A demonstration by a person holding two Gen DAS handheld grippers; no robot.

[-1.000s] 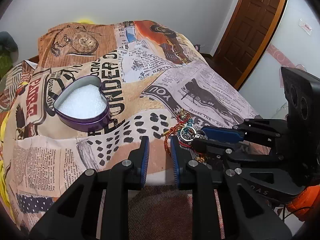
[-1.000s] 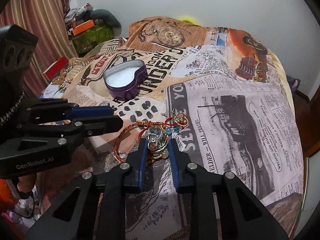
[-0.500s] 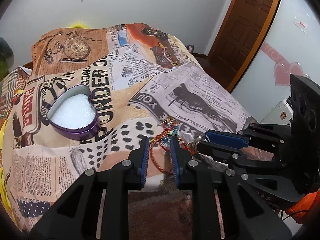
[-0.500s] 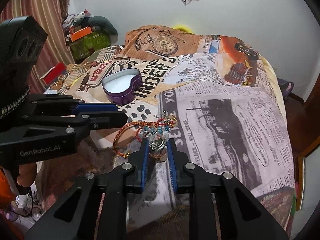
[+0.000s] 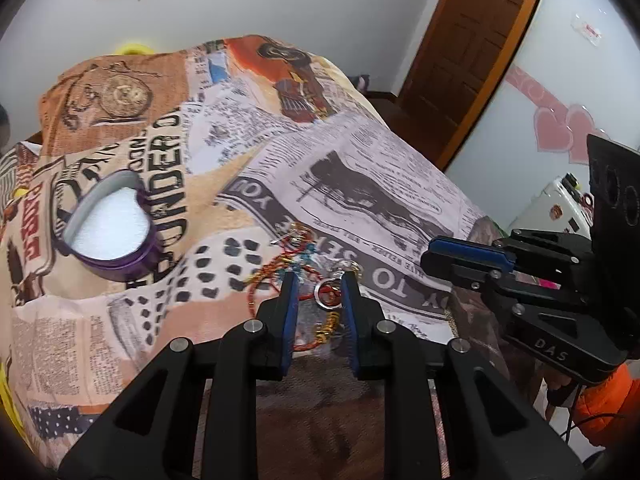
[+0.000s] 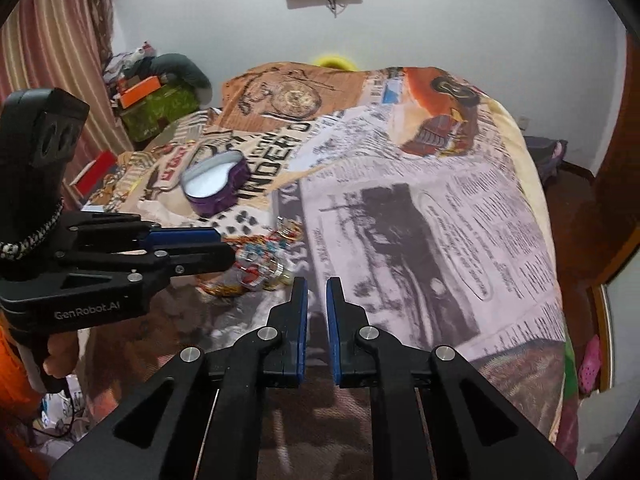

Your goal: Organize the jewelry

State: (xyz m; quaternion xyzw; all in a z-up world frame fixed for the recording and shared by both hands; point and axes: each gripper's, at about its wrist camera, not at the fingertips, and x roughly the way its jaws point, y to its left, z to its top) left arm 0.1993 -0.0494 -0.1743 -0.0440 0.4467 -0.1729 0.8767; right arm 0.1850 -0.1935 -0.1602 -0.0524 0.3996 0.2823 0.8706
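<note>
L gripper (image 5: 317, 284) jaws apart round jewelry pile (image 5: 316, 268); R gripper (image 6: 317, 284) jaws narrowly apart, empty.

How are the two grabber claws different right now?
The left gripper has its fingers spread around the jewelry pile, with a silver ring between them; the right gripper is nearly closed with nothing between its fingers. The left sits over the pile; the right is off to the pile's side. Both are black with blue pads.
</note>
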